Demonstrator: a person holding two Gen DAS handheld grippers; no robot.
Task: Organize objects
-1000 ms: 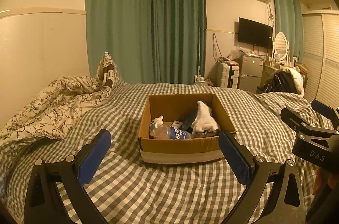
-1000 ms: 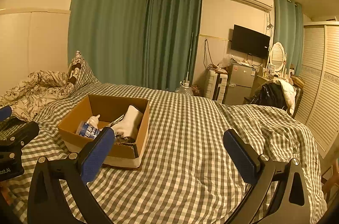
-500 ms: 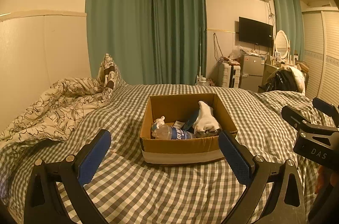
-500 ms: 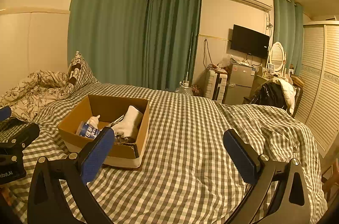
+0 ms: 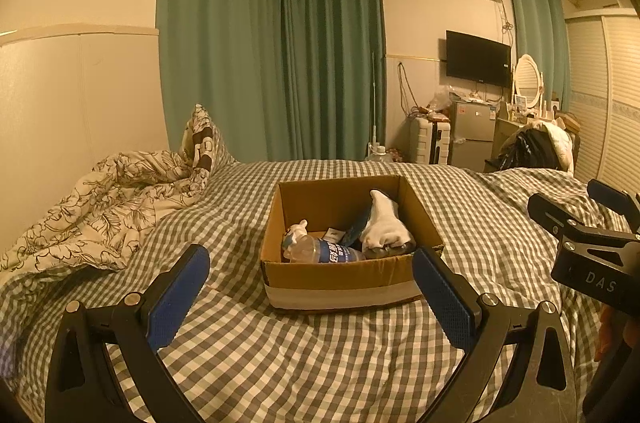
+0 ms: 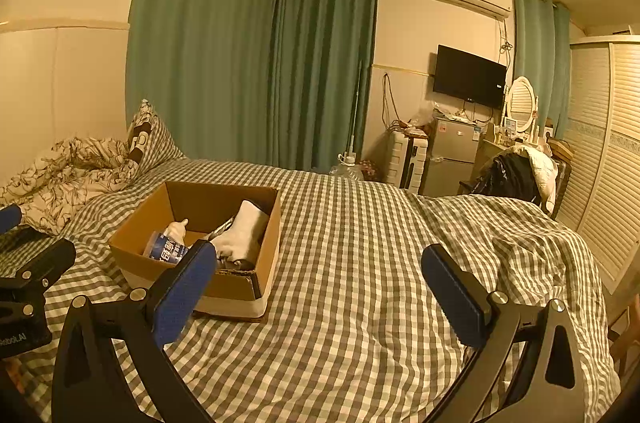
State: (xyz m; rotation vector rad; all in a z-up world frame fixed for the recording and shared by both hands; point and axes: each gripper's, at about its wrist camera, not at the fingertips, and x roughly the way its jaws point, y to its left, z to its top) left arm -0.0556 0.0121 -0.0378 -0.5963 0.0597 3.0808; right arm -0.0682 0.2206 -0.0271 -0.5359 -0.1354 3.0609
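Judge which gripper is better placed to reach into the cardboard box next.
Left, probably. The left gripper faces the cardboard box squarely, fingers open. The right gripper is open too, but the box sits off to its left side.

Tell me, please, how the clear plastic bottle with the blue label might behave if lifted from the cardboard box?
The clear plastic bottle with the blue label lies on its side, so it would probably roll once released. It looks smooth, so possibly slippery. Fill level is unclear, so weight is uncertain.
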